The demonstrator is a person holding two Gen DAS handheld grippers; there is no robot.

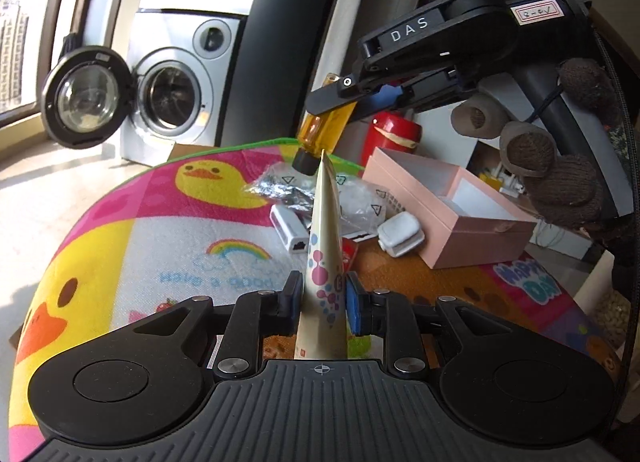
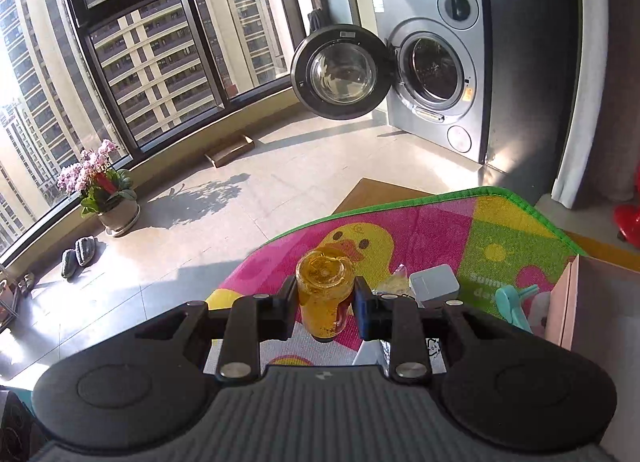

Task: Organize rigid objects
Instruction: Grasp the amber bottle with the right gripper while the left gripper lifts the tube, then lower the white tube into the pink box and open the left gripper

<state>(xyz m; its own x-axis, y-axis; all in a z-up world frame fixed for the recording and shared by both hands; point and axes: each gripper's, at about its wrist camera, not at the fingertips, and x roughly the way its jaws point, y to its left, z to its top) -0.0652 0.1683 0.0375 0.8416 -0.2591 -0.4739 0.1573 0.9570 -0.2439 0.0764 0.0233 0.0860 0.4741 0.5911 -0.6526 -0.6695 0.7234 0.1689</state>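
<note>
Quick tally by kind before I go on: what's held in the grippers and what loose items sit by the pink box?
Tubes, held: 1
Amber bottles, held: 1
White adapters: 2
Clear plastic bags: 1
Pink boxes: 1
Total: 6

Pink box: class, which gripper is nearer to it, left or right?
Right. The right gripper, holding an amber bottle, hangs just beside the pink box; the left gripper holds a tube farther back.

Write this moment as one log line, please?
left gripper: shut on cream tube | right gripper: shut on amber bottle, lifted | pink box: open on mat
</note>
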